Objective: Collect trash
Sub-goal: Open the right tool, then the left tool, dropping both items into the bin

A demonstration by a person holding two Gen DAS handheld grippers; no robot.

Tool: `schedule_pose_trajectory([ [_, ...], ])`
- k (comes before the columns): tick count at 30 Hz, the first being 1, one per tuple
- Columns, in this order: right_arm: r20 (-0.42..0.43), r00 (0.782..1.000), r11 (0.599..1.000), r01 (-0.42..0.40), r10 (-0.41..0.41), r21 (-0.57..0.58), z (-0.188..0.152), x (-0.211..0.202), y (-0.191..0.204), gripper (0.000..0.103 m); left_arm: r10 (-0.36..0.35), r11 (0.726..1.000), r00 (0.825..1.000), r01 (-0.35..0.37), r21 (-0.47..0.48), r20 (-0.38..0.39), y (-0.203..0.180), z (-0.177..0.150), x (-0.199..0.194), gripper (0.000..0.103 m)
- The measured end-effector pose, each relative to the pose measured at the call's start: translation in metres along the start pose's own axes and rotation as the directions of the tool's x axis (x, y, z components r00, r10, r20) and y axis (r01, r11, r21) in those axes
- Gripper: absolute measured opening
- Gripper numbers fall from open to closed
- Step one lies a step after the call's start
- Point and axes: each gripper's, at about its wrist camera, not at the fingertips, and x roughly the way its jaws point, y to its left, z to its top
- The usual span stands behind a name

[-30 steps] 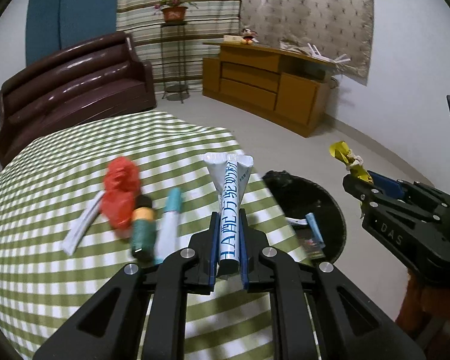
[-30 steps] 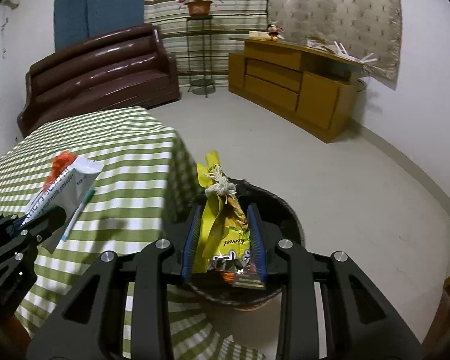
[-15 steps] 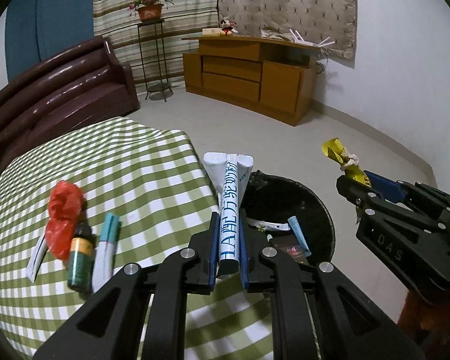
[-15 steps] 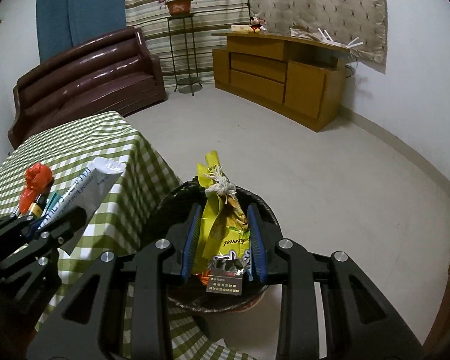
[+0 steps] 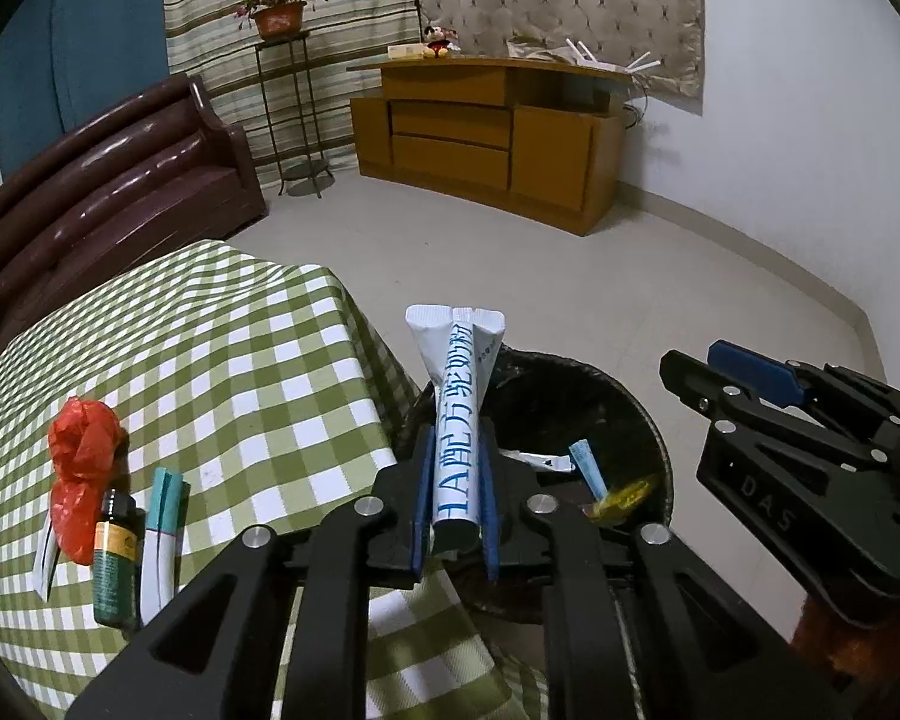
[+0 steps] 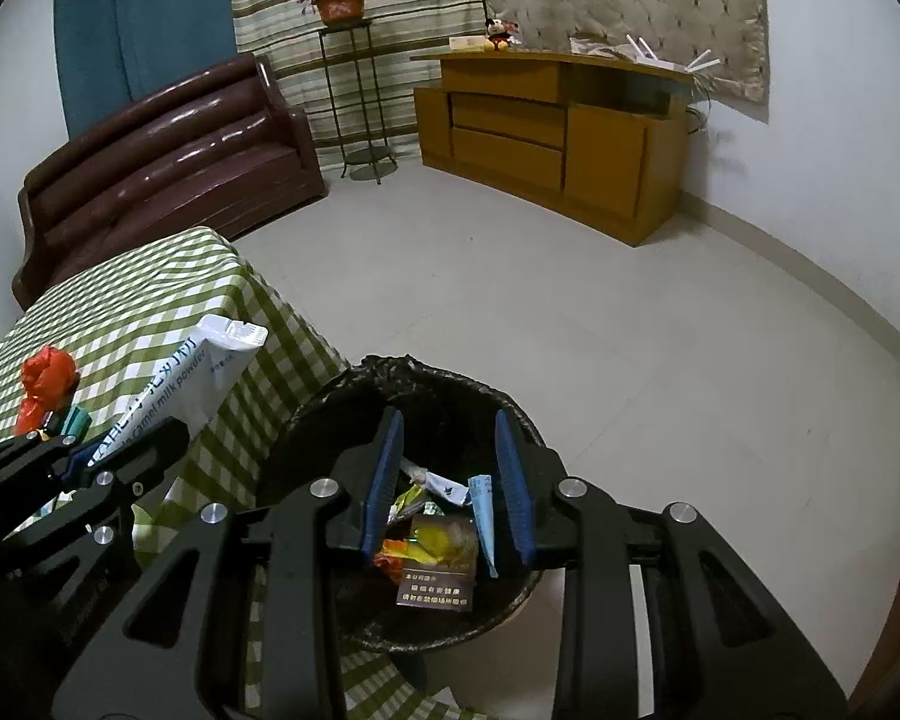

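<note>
My left gripper (image 5: 456,438) holds a white milk powder sachet (image 5: 456,372) upright between its blue pads, at the edge of the checked table (image 5: 210,330) and beside the black trash bin (image 5: 630,390). Its jaws are opening, with the sachet still between them. My right gripper (image 6: 449,420) hangs open and empty right over the bin (image 6: 450,375). A yellow wrapper (image 6: 435,540) lies inside among other trash. On the table lie a red plastic bag (image 5: 81,456), a small brown bottle (image 5: 114,552) and a teal-and-white tube (image 5: 162,534).
The bin stands on the tiled floor against the table's right side. A brown sofa (image 5: 108,180) stands behind the table, a wooden cabinet (image 5: 498,138) against the far wall, and a plant stand (image 5: 288,114) between them. Open floor lies right of the bin.
The yellow wrapper has left the right gripper's jaws and now lies in the bin. Both grippers moved right and down toward the bin. The left pads stand slightly wider around the sachet.
</note>
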Motion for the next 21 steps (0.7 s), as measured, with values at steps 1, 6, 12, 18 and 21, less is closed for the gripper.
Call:
schedule_pose_trajectory([
  [1,0.000,1.000,1.000,-0.001,0.001,0.006,0.000,0.001,-0.002,0.031,-0.002,1.000,1.000,0.002,-0.001,-0.005,0.000,0.000,0.001,0.023],
  [6,-0.001,1.000,1.000,0.004,-0.004,0.017,-0.001,0.001,-0.006,0.032,0.004,1.000,1.000,-0.004,-0.009,-0.012,0.001,-0.002,0.001,0.035],
  [12,-0.001,1.000,1.000,0.013,-0.013,0.026,-0.002,0.001,-0.006,0.046,0.004,1.000,1.000,-0.004,-0.026,-0.012,0.004,-0.004,-0.002,0.042],
  [18,0.006,1.000,1.000,0.013,-0.013,0.018,-0.004,-0.003,0.000,0.060,0.015,0.999,1.000,-0.016,-0.043,-0.010,0.012,-0.006,-0.010,0.047],
  [21,0.011,1.000,1.000,0.021,-0.021,0.002,-0.006,-0.006,0.007,0.067,0.022,0.998,1.000,-0.022,-0.056,-0.009,0.022,-0.009,-0.015,0.049],
])
